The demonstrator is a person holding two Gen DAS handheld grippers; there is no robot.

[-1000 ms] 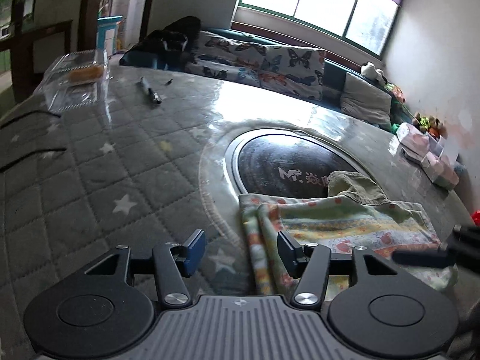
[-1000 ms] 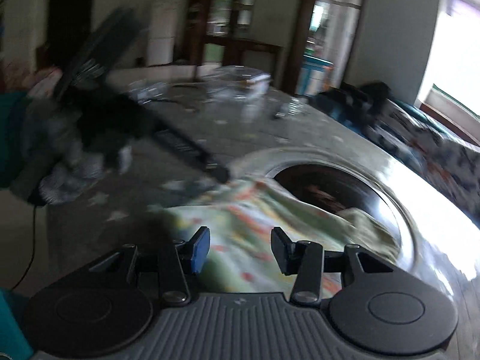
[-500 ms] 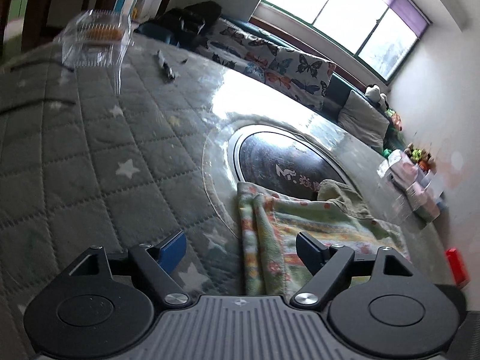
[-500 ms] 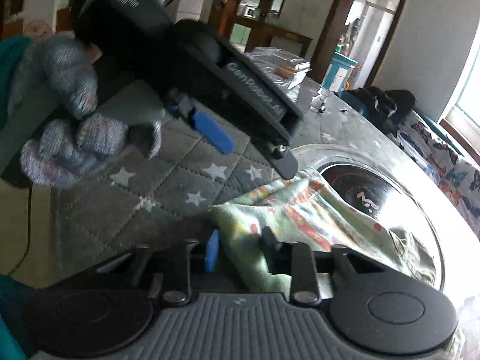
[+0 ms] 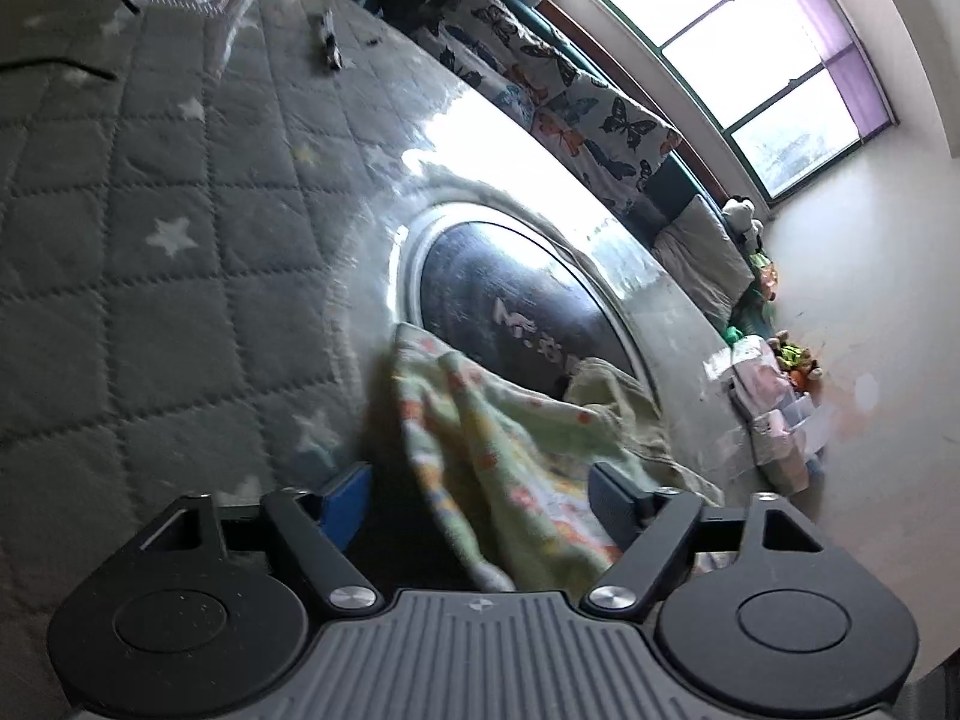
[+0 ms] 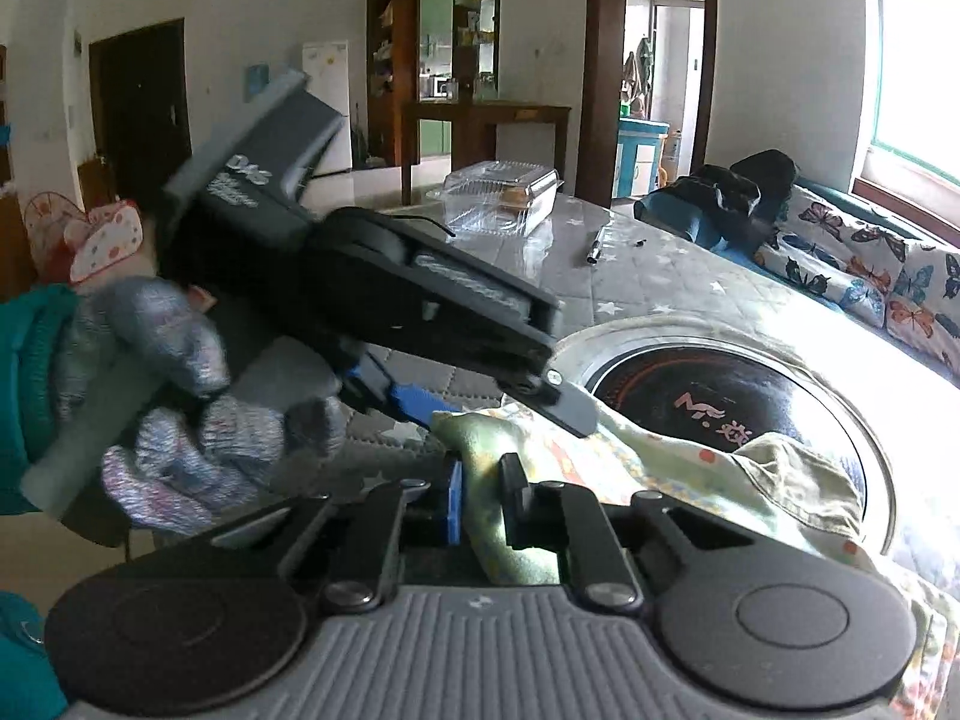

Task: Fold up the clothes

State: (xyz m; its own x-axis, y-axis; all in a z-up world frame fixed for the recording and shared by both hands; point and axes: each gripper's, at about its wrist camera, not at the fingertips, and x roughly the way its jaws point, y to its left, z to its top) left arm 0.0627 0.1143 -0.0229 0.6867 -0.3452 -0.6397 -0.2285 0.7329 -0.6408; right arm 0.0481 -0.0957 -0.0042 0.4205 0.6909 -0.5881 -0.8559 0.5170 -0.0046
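Observation:
A pale green patterned garment (image 5: 516, 450) lies partly folded on the table, over the edge of the round black hotplate (image 5: 510, 300). My left gripper (image 5: 480, 498) is open, its jaws wide on either side of the garment's raised near edge. My right gripper (image 6: 483, 504) is shut on the garment (image 6: 660, 456) at its near corner, the cloth pinched between the pads. The left gripper also shows in the right wrist view (image 6: 498, 408), held by a gloved hand, its tips at the same corner of the cloth.
The table carries a grey quilted star cover (image 5: 150, 240). A clear plastic box (image 6: 501, 195) and a pen (image 6: 597, 243) lie at its far side. A butterfly-print sofa (image 6: 870, 264) runs along the window wall. Packets and toys (image 5: 774, 408) sit at the table's far right.
My right gripper has closed on the garment's corner and lifted it a little. My left gripper has opened wider and moved in close over the same raised edge.

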